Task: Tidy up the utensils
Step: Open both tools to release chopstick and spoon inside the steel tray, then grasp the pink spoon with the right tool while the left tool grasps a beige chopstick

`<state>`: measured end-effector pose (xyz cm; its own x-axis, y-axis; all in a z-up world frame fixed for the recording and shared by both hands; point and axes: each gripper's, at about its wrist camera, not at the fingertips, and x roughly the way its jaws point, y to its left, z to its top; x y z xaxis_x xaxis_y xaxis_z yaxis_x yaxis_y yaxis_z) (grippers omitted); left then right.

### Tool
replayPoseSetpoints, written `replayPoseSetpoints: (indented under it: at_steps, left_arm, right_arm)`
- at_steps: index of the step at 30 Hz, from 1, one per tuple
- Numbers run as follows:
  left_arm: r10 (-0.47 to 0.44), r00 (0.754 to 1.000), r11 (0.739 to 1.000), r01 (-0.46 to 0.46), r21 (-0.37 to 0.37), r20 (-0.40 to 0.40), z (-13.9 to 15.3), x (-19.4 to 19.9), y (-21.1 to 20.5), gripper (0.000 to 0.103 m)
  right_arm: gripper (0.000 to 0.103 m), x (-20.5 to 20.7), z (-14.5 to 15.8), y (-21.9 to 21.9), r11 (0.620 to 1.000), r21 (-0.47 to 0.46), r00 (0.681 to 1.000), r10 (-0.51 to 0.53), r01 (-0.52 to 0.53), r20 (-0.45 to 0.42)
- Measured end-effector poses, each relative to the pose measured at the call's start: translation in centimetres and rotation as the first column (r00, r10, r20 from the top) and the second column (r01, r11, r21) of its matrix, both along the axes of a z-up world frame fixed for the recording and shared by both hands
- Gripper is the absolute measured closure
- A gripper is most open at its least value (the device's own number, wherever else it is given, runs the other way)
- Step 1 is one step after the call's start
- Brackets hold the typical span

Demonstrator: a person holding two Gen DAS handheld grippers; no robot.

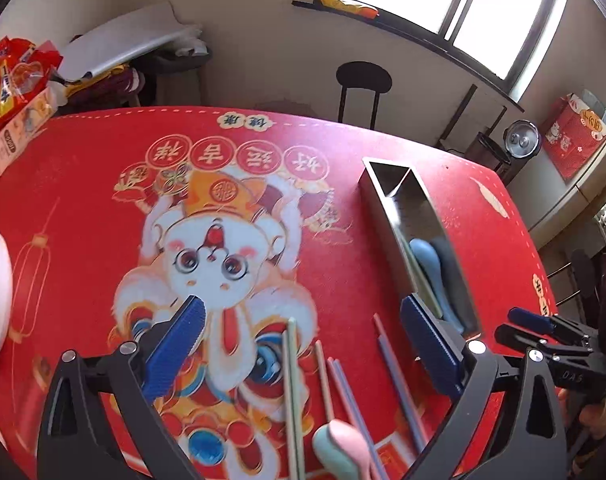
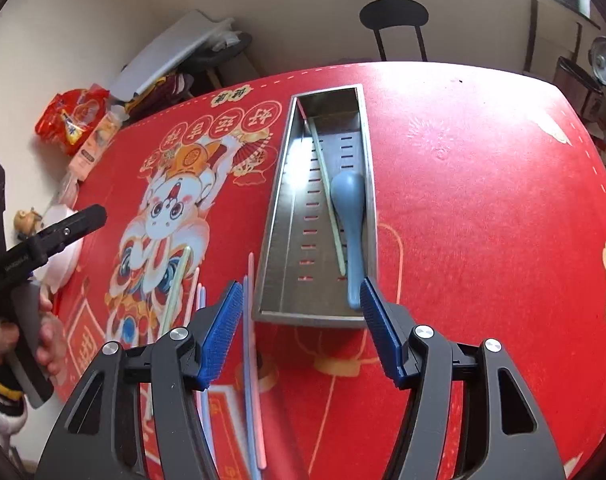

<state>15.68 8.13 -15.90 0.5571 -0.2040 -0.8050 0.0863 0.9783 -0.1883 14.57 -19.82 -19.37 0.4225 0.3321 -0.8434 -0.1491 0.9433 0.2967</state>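
Right wrist view: both grippers' jaws gape empty; blue plastic spoon (image 2: pixel 349 216) lies in the steel perforated tray (image 2: pixel 275 216) at centre. Thin pastel chopsticks (image 2: pixel 249 360) on the counter look light, stiff, slippery; pinch mid-length.

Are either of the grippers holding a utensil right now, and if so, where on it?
Nothing is held. The left gripper and right gripper both stand open and empty; the blue spoon lies in the steel tray.
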Motion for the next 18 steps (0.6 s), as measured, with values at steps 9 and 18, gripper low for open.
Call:
replayPoseSetpoints:
  at_steps: [9, 18]
  left_arm:
    - [0.051, 0.997, 0.994, -0.045, 0.102, -0.050, -4.1, -7.1, 3.0, 0.006]
    - [0.075, 0.993, 0.996, -0.069, 0.064, -0.093, -6.6, -9.9, 3.4, 0.008]
  right_arm:
    - [0.043, -4.9, -3.2, 1.9, 0.999, -0.032, 0.997, 0.036, -0.039, -0.073]
    - [0.043, -7.1, -5.3, 4.5, 0.994, -0.030, 0.987, 0.098, -0.102, -0.130]
